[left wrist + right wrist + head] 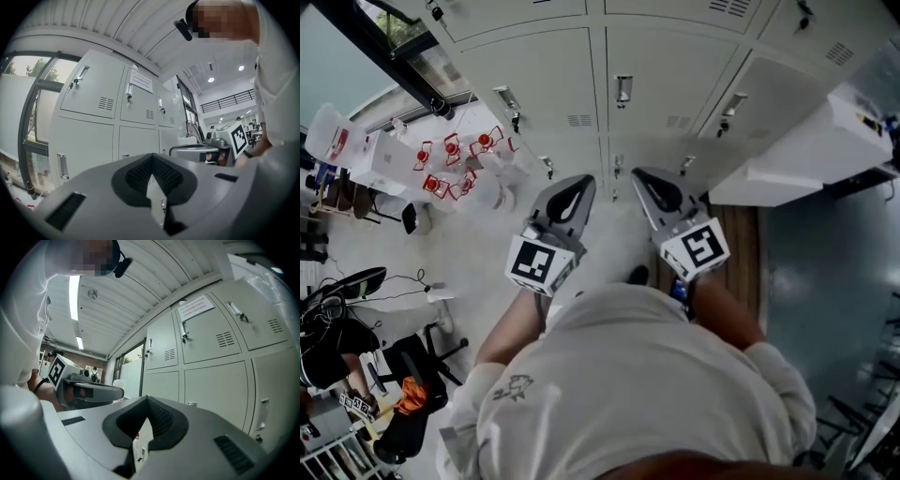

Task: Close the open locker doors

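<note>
The person's white shirt (pixel 647 375) fills the foreground. Facing the locker bank (pixel 544 75), the left tool (pixel 579 187) is pinched closed on nothing, the right tool (pixel 643 178) likewise. Every locker door in view sits flush (any open one would be out of frame), so little seems left.

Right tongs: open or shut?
Shut. Right tongs meet at the tips in the right gripper view, nothing between them.
</note>
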The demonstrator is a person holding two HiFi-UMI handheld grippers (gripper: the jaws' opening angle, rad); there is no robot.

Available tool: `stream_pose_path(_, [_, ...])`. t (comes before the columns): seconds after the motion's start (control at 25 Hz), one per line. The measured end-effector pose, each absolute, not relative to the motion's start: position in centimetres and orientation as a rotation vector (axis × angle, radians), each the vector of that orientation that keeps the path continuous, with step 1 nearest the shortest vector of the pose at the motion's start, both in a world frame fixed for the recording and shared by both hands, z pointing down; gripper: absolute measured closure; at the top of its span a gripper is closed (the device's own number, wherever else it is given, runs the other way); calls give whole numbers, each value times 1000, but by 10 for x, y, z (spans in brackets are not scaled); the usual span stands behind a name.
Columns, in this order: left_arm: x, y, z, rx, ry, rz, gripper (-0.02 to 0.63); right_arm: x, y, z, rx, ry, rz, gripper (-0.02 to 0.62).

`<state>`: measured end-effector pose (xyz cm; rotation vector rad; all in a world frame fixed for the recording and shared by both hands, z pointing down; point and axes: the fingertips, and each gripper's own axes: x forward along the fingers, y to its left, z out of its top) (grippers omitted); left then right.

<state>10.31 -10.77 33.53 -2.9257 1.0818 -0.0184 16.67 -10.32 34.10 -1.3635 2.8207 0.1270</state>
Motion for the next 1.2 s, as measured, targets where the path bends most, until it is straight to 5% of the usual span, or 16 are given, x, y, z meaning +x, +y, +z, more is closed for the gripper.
stream_pose_path(0.64, [-4, -11, 358, -2983, 850, -71, 606, 59, -4, 370, -1488, 2843, 104, 595])
stream_pose_path(1.2, [-52, 16, 392, -3058, 852, -69, 606, 36, 28, 381, -1520, 2794, 27, 595])
